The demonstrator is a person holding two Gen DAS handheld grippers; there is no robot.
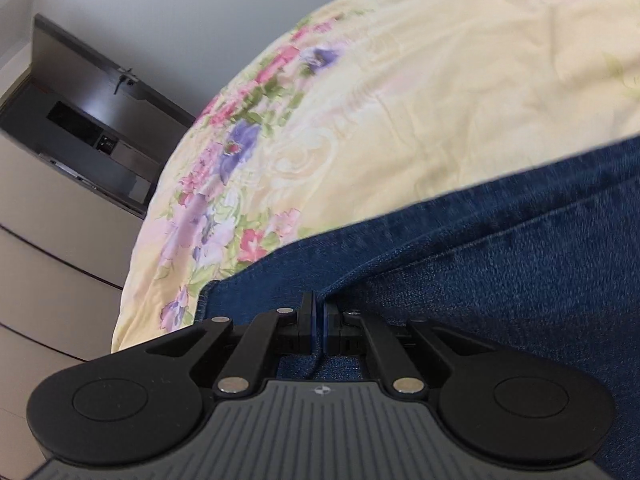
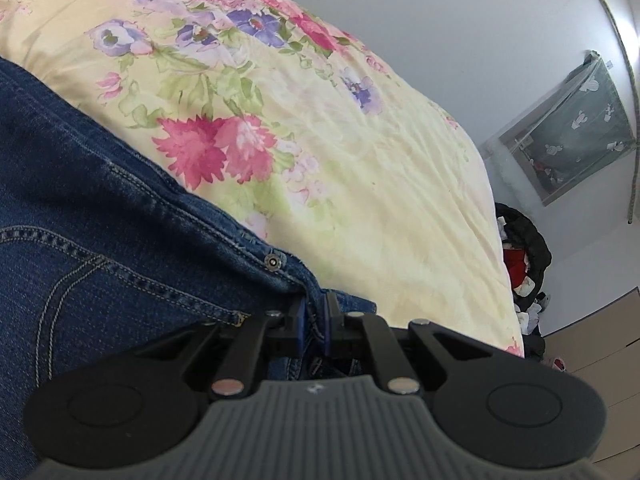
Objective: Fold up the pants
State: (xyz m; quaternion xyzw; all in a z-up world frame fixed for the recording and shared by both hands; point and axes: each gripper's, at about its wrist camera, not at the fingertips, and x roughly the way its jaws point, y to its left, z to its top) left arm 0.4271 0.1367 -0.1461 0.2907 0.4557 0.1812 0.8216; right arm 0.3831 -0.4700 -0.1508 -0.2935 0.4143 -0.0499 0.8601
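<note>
The pants (image 1: 500,248), dark blue denim, lie across the lower right of the left wrist view and the lower left of the right wrist view, resting on a yellow floral bedspread (image 1: 400,100). In the left view two layers of denim appear stacked, one edge running just above another, so a first fold looks to be in place, though how much of the garment is doubled cannot be told from here. The left gripper (image 1: 319,312) has its jaws closed tight on a denim edge at bottom centre. The right gripper (image 2: 314,316) is likewise closed on cloth at the waistband end, just below a metal rivet (image 2: 273,262) and beside pocket stitching. Judging by this, the fold is mid-course: both ends are pinched and must be laid down and released. Beyond the bed stand a pale wall, a dark cabinet (image 1: 80,120) at upper left, and a heap of laundry (image 2: 524,248) at right.
</note>
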